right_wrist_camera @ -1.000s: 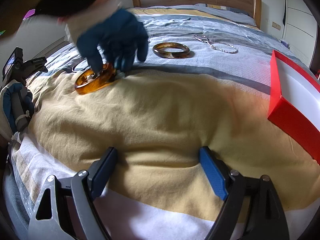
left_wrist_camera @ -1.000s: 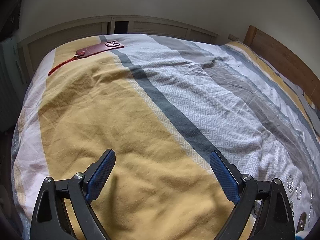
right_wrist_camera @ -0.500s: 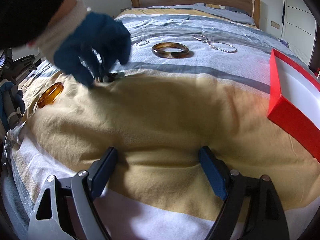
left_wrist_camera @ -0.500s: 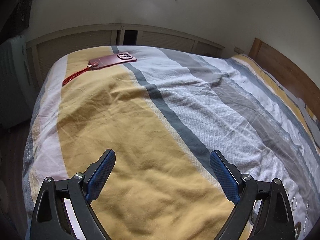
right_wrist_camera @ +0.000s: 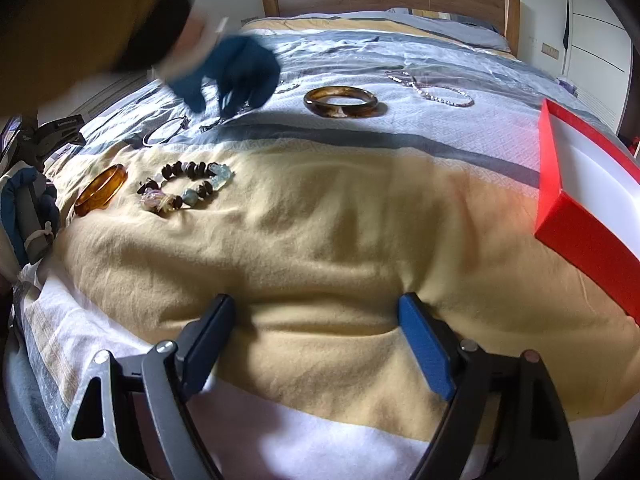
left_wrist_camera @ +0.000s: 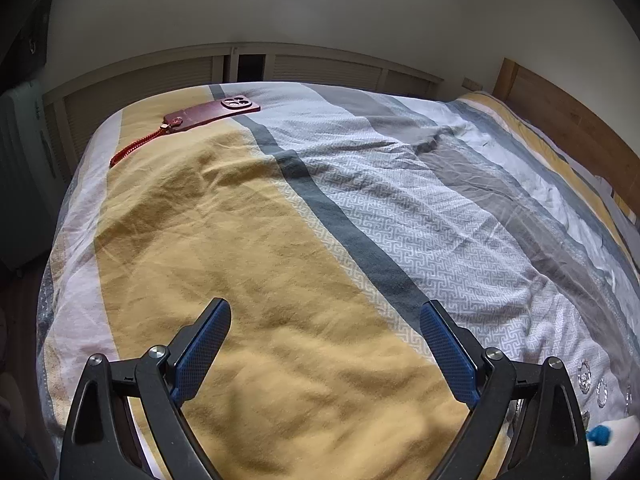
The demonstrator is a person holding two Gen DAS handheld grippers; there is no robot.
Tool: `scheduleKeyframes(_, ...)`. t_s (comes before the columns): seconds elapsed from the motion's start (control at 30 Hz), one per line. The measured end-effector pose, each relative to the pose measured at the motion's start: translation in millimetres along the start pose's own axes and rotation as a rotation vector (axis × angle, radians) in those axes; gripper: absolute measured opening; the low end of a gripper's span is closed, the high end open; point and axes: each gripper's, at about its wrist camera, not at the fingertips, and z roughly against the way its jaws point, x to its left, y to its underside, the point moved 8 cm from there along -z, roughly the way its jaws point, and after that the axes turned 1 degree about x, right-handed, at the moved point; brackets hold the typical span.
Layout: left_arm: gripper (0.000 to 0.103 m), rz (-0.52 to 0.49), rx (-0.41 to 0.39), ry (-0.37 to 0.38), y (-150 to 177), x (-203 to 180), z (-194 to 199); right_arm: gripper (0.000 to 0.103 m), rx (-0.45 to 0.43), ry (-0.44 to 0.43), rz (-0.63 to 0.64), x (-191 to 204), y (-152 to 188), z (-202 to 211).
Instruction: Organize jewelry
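Beaded bracelet (right_wrist_camera: 185, 191) lies free on bedspread (right_wrist_camera: 340, 220); left tool (left_wrist_camera: 325, 334), right tool (right_wrist_camera: 316, 326) spread, empty, hovering low.

**Dim on the left, sunlit on the right**

The left wrist view is looking dull and evenly lit, with the bedspread (left_wrist_camera: 320, 240) bulging and the corners darkening from fisheye distortion. In the right wrist view, strong light is washing out the red box (right_wrist_camera: 576, 216), a gloved hand (right_wrist_camera: 236, 72) is smearing with motion blur, and a brown bangle (right_wrist_camera: 340, 102) is casting a shadow to its right.
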Motion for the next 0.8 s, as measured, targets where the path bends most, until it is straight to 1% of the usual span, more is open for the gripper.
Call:
scheduleKeyframes(0.13, 0.094, -0.009, 0.009, -0.001, 2.9, -1.9, -2.9, 0.083, -0.001, 0.000, 0.000, 0.1, -0.3, 0.2)
scheduleKeyframes(0.37, 0.094, -0.032, 0.000, 0.002, 6.1, -5.0, 1.4, 0.084, -0.002, 0.000, 0.000, 0.6, -0.6, -0.3)
scheduleKeyframes(0.53, 0.094, -0.025, 0.010, -0.002, 7.8, -2.1, -1.3, 0.084, -0.001, 0.000, -0.001, 0.6, -0.4, -0.4)
scheduleKeyframes(0.67, 0.094, -0.037, 0.005, -0.005, 8.6, -4.2, -4.2, 0.084, -0.002, 0.001, -0.002, 0.9, -1.0, -0.1)
scheduleKeyframes(0.8, 0.094, -0.052, 0.021, -0.016, 12.8, -7.0, -10.6, 0.084, -0.004, 0.002, -0.003, 2.0, -1.9, 0.4)
